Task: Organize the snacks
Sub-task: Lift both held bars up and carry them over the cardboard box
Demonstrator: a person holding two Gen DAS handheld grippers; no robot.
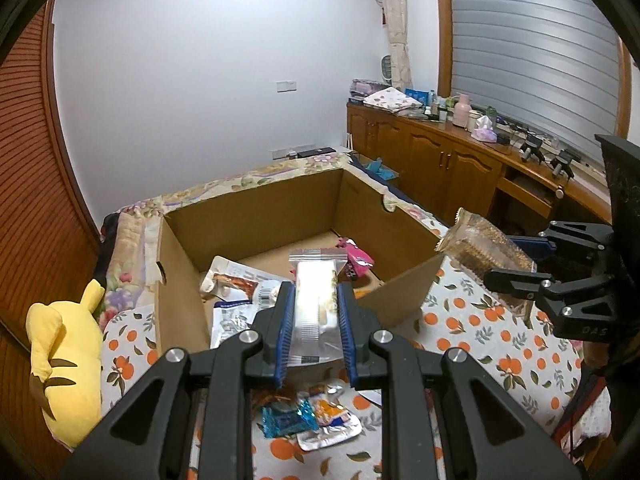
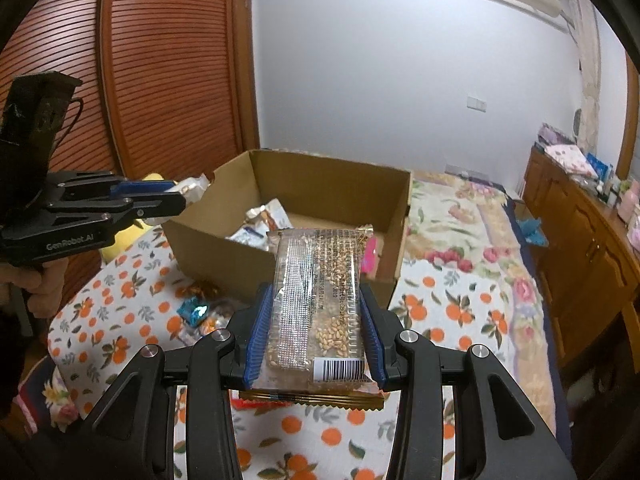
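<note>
My left gripper (image 1: 315,292) is shut on a pale, clear-wrapped snack bar (image 1: 316,300), held above the near wall of an open cardboard box (image 1: 256,208). From the right wrist view the left gripper (image 2: 180,196) hangs left of the box (image 2: 328,176). My right gripper (image 2: 316,292) is shut on a clear packet of seed bar (image 2: 320,300) with a barcode, in front of the box. The left wrist view shows this right gripper (image 1: 504,258) and its seed packet (image 1: 486,248) by the box's right corner. Inside the box lie white packets (image 1: 236,280) and a pink one (image 1: 358,258).
Loose snacks, among them a blue wrapper (image 1: 286,420), lie on the orange-print bedspread (image 1: 480,328) before the box. A yellow plush toy (image 1: 64,360) sits at the left. Wooden cabinets (image 1: 440,152) run along the right, a louvred door (image 2: 160,60) at the left. A hand (image 2: 40,280) grips the left tool.
</note>
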